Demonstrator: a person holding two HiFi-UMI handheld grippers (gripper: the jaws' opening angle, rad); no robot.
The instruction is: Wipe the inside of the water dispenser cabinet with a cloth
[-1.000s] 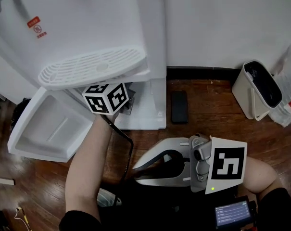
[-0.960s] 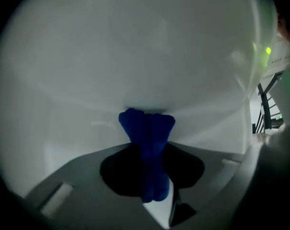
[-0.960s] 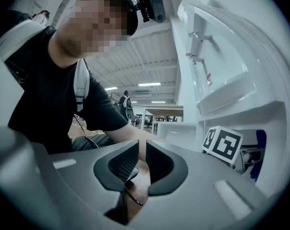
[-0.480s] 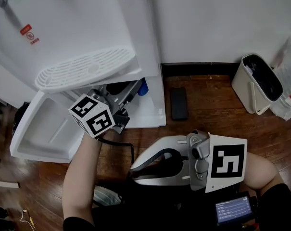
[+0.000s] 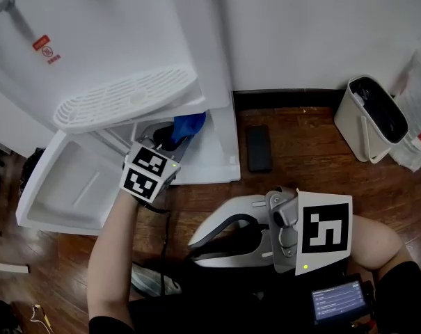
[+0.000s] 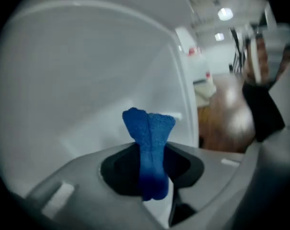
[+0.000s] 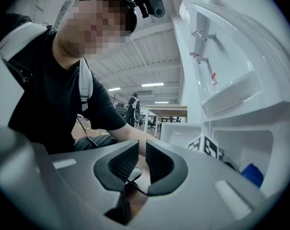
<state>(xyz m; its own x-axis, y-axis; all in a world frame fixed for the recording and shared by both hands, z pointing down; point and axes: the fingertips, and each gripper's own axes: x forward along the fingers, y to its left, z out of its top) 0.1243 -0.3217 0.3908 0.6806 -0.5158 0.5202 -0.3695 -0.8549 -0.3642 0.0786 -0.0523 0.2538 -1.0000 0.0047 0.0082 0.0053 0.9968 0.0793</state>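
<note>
The white water dispenser stands at the upper left, its lower cabinet door swung open to the left. My left gripper points down into the cabinet opening, shut on a folded blue cloth. In the left gripper view the cloth sticks out between the closed jaws of that gripper, in front of the white cabinet wall. My right gripper hangs low in front of me, shut with nothing in it. The right gripper view also catches the cloth inside the cabinet.
A white waste bin stands on the wooden floor at the right, with a plastic bottle beside it. A flat black object lies on the floor next to the dispenser. The drip tray juts out above the cabinet opening.
My left gripper has rolled and come down and back a little from under the drip tray; the blue cloth now shows at the cabinet opening. The right gripper has kept still.
</note>
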